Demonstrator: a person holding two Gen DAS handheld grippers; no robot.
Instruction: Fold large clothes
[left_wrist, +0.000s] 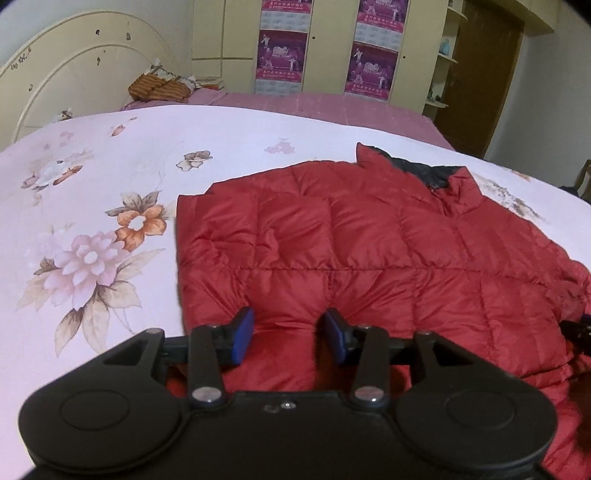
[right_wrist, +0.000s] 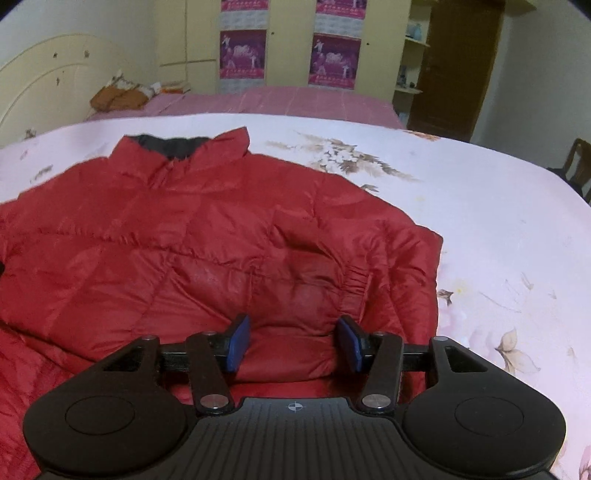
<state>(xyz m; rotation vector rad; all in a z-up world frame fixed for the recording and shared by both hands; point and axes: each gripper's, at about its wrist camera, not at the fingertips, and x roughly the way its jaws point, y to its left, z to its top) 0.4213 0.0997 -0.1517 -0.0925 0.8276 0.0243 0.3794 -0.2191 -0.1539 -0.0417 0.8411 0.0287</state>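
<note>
A red quilted puffer jacket (left_wrist: 369, 251) with a dark collar lining lies flat on the floral bedspread (left_wrist: 92, 221), collar at the far side. Both sleeves look folded in over the body. My left gripper (left_wrist: 290, 334) is open, its blue pads (left_wrist: 242, 334) just over the jacket's near left part. In the right wrist view the jacket (right_wrist: 184, 240) fills the left and middle. My right gripper (right_wrist: 293, 341) is open over the jacket's near right part, beside an elastic cuff (right_wrist: 356, 286). Neither gripper holds cloth.
The bedspread (right_wrist: 498, 240) stretches wide to the right of the jacket. A pink sheet (left_wrist: 314, 107) and a brown striped bundle (left_wrist: 159, 86) lie at the far side by the cream headboard (left_wrist: 55, 85). Wardrobes with posters (left_wrist: 282, 55) and a brown door (right_wrist: 458, 66) stand behind.
</note>
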